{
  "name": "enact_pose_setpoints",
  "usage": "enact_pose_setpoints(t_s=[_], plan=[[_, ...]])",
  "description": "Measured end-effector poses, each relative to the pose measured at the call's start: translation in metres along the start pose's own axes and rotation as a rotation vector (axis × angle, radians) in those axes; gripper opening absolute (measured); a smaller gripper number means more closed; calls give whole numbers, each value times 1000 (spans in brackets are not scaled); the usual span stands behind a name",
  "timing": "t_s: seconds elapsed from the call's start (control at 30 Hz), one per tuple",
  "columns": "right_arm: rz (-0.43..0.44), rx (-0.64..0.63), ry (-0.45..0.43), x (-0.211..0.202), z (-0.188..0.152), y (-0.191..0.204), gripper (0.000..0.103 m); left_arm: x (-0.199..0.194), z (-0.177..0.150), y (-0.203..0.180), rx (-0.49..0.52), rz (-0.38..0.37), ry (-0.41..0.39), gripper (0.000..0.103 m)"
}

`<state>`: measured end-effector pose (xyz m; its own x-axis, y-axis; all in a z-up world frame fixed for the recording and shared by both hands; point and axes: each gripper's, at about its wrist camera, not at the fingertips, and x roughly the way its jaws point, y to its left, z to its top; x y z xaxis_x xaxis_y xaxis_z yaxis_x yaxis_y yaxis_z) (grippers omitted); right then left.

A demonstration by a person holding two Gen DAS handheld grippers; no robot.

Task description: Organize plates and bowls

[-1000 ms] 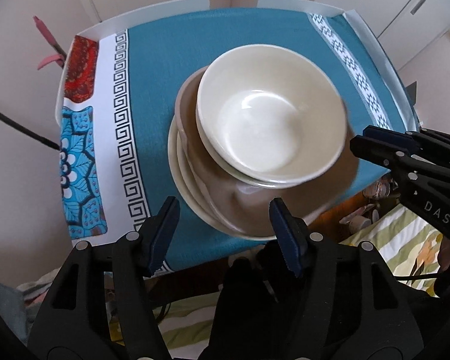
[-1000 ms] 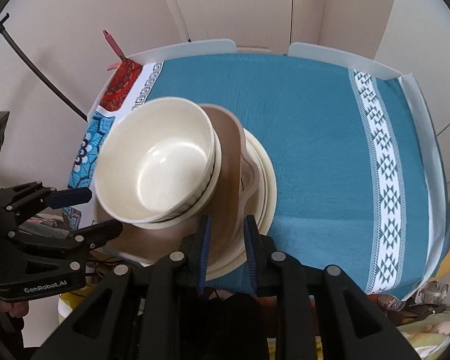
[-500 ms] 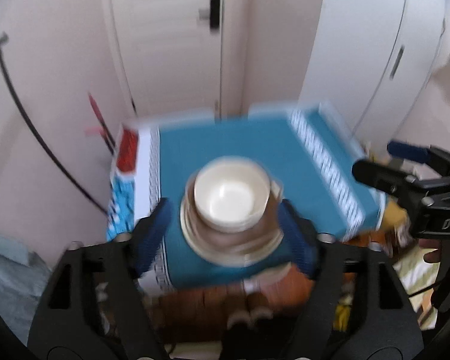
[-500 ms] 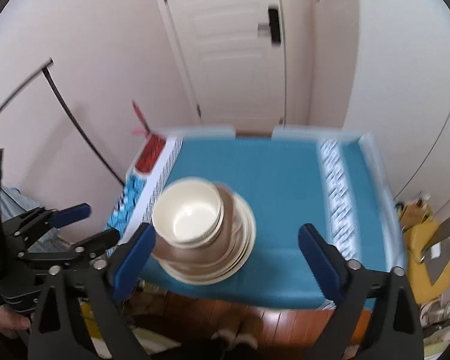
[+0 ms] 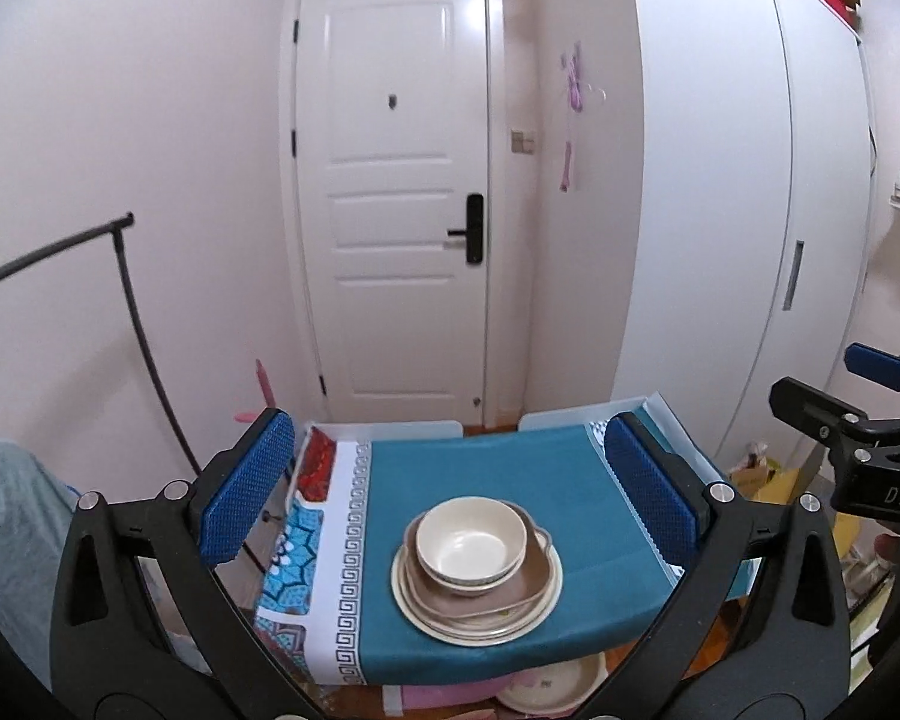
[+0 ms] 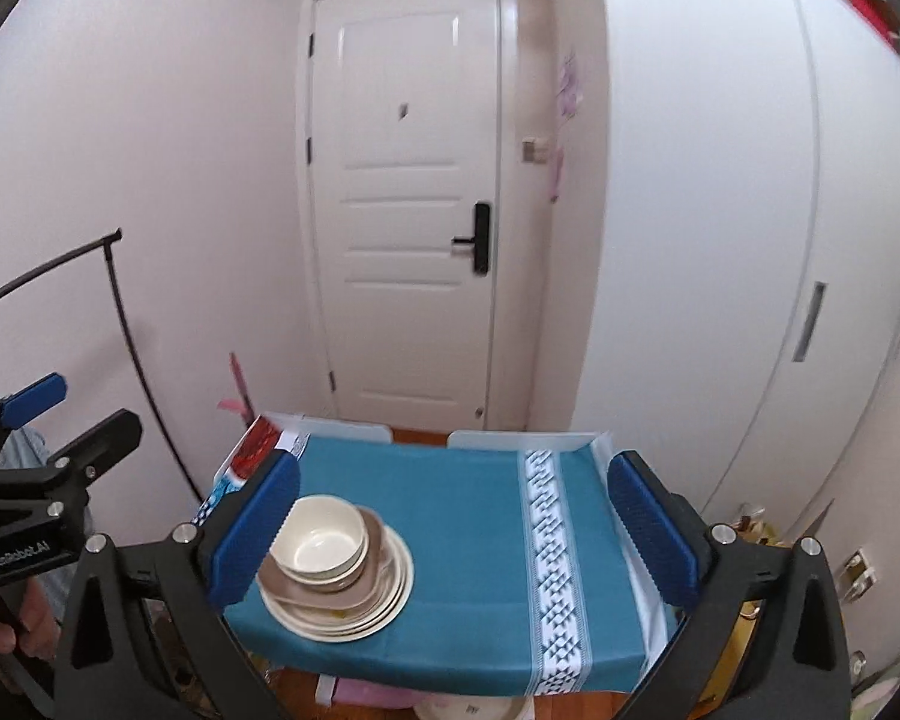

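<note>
A: Well, what carries everything?

B: A table [image 5: 582, 510] under a teal cloth [image 6: 468, 516] with patterned white bands along its left and right edges. It stands before a white door [image 5: 396, 192], with white cupboards [image 5: 720, 228] to the right.

A: And the dishes?

B: One stack sits near the table's front edge, toward the front-left corner. At the bottom are cream plates [image 5: 480, 621], on them a brown dish [image 5: 510, 585] with small handles, and on top cream bowls [image 5: 471, 543] nested together. In the right wrist view the same stack [image 6: 336, 582] lies just behind the blue pad of that gripper's left finger.

A: What of the grippers?

B: The left gripper [image 5: 450, 498] hangs above the front of the table, its fingers [image 5: 249, 486] spread wide and its jaws opening further; nothing is pinched, the stack only shows through the gap, well below. The right gripper [image 6: 456, 528] is likewise high, jaws opening, fingers [image 6: 654, 528] far apart, empty and clear of the dishes.

A: Anything of the person?

B: A hand [image 6: 6, 630] grips the left gripper's handle at the edge of the right wrist view.
</note>
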<state>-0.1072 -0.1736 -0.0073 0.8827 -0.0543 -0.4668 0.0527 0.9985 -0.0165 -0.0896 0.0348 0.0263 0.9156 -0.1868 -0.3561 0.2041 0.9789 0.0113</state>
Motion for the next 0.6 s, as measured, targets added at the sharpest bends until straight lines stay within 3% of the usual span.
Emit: enact_pose_setpoints(t_s=[0.2,0.6], plan=[[-11,12,-19,-9,-2,-2,102,-19,3,-4,27,27,-57,103],[-31,37,-16,-11,-2,-5,102,-17,6,-3,26,29,-65,103]])
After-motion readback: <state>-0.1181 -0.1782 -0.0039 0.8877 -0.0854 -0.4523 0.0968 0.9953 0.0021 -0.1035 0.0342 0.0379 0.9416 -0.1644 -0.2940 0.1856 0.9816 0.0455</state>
